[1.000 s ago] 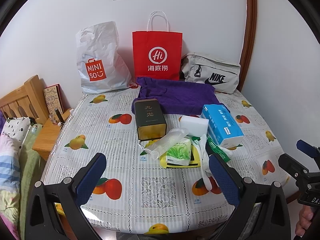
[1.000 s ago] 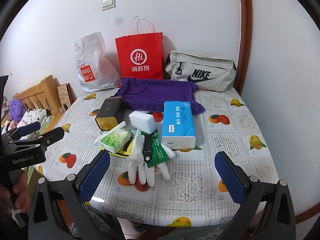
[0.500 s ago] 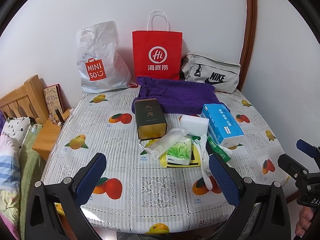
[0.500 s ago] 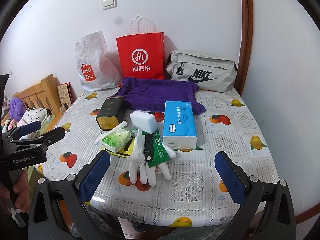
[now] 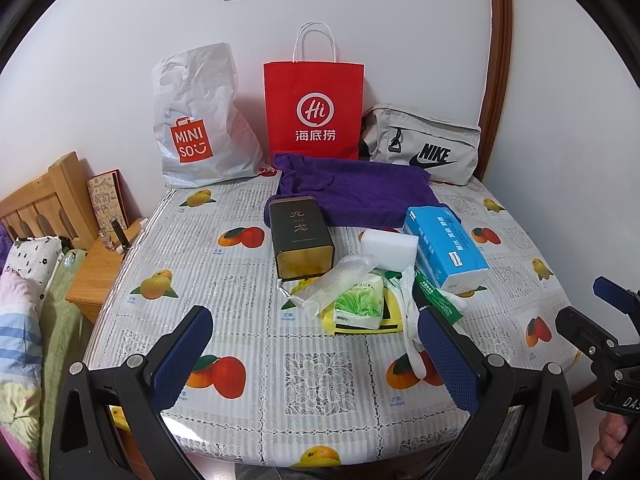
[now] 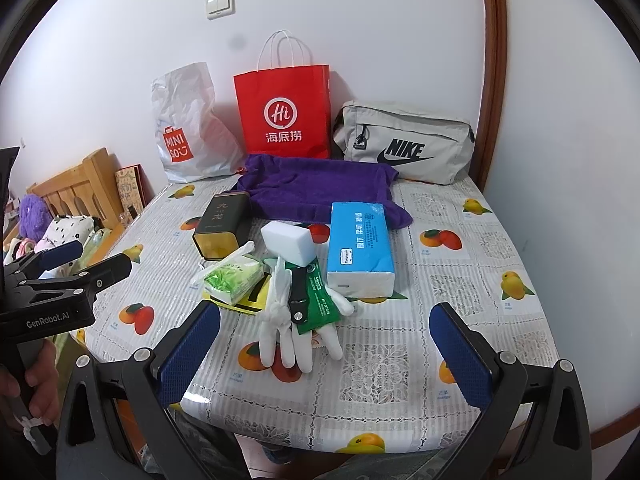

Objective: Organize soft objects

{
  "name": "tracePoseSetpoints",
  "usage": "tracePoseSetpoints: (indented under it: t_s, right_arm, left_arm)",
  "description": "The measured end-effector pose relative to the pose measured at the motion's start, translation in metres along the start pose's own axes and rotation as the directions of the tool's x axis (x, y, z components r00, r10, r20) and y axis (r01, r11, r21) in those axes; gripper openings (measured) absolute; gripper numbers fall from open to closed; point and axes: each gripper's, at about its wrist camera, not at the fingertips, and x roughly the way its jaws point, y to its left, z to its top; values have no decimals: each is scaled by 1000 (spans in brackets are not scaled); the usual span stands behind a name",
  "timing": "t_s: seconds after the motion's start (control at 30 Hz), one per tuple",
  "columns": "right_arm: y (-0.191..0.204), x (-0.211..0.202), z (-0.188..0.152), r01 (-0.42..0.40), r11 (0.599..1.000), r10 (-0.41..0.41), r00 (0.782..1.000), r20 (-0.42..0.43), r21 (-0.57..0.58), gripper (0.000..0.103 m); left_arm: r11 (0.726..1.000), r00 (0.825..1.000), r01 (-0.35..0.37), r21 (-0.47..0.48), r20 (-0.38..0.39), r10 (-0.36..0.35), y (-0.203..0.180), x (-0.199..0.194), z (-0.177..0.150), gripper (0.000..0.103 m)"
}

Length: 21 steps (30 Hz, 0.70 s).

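Left gripper (image 5: pixel 316 346) and right gripper (image 6: pixel 325 344): both spread wide, empty, above near edge of table (image 6: pixel 460 248) with fruit-print cloth. Around it: white wall, wooden bed at left. Beyond the fingertips, mid-table: white gloves (image 6: pixel 298 320), white sponge (image 6: pixel 289 242), blue tissue pack (image 6: pixel 359 248), green tissue pack (image 5: pixel 358 304). Farther back, purple towel (image 6: pixel 316 188).

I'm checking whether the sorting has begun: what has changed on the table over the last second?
Nothing visibly changed. Both the left gripper and the right gripper hang open short of the table's near edge, holding nothing; the white gloves, blue tissue pack, white sponge and purple towel lie as before.
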Motion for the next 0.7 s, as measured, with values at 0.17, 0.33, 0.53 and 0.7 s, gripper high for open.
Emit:
tracePoseSetpoints:
  t_s: [0.17, 0.33, 0.53, 0.7]
  right_arm:
    - [1, 0, 0, -8, 1000, 8, 1000, -1, -3, 103]
    - [1, 11, -1, -23, 999, 22, 1000, -10, -25, 103]
    - [-3, 34, -3, -9, 1000, 8, 999, -33, -23, 103]
    - [-5, 59, -9, -13, 998, 9, 998, -63, -60, 103]
  left_arm:
    - [1000, 1000, 2, 0, 0, -2, 0, 0, -1, 103]
    - [1000, 1000, 16, -6, -12, -16, 1, 8, -1, 103]
    - [1000, 997, 13, -21, -73, -14, 8, 38, -2, 103]
    - [999, 994, 19, -30, -107, -22, 14, 66, -10, 103]
